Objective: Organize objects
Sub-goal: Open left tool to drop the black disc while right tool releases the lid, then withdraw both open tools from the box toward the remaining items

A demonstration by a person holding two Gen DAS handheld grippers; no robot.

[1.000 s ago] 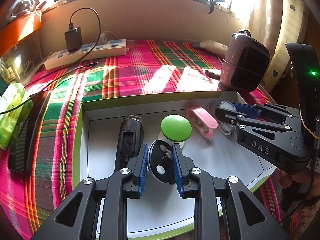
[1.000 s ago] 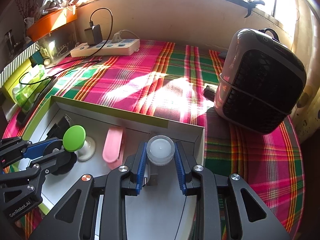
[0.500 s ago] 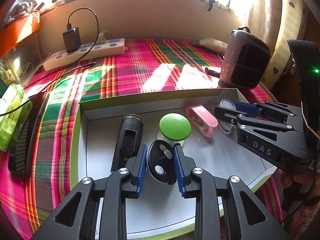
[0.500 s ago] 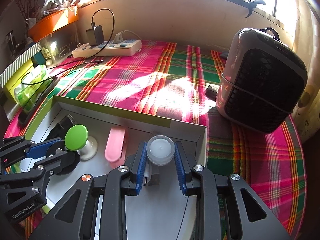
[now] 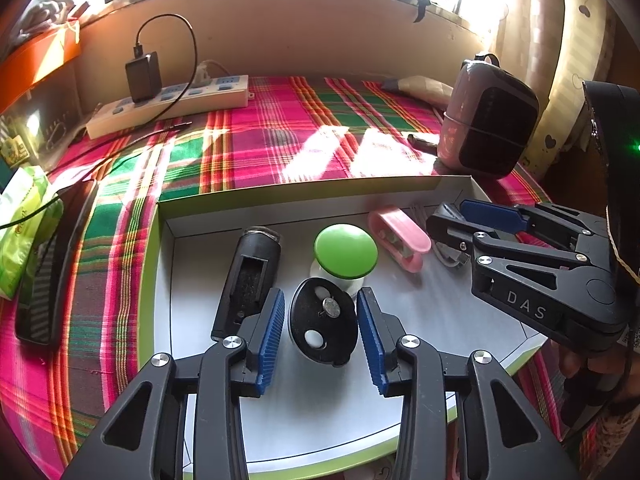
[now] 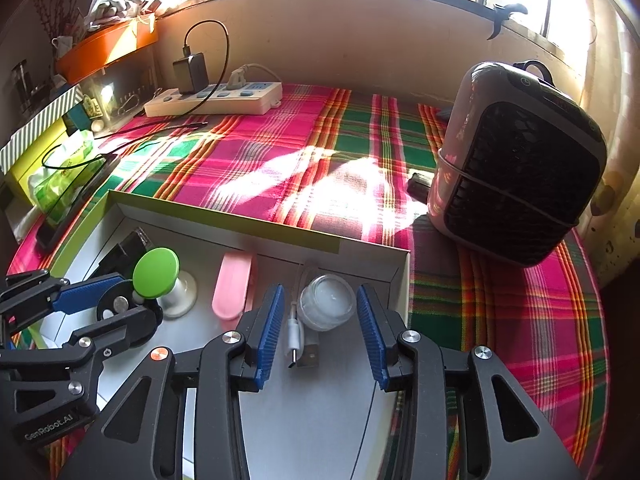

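A surface covered with a pink, green and red checked cloth [image 6: 280, 152] carries everything. A shallow white tray with a green rim [image 5: 280, 196] lies at about 6 o'clock, a white power strip [image 6: 216, 100] at 11 o'clock near the wall, and a pink and black heater [image 6: 516, 160] stands at 3 o'clock with a small dark object [image 6: 418, 186] just beside its base. At 9 o'clock a dark phone [image 5: 44, 280] and a green packet [image 5: 20, 232] lie at the edge.

Plenty of open plaid cloth [image 6: 280, 160] past the box wall [image 6: 256, 228]. Tight inside though: green knob [image 5: 346, 247], pink clip [image 5: 400, 234], black holder [image 5: 250, 276] crowding the floor.
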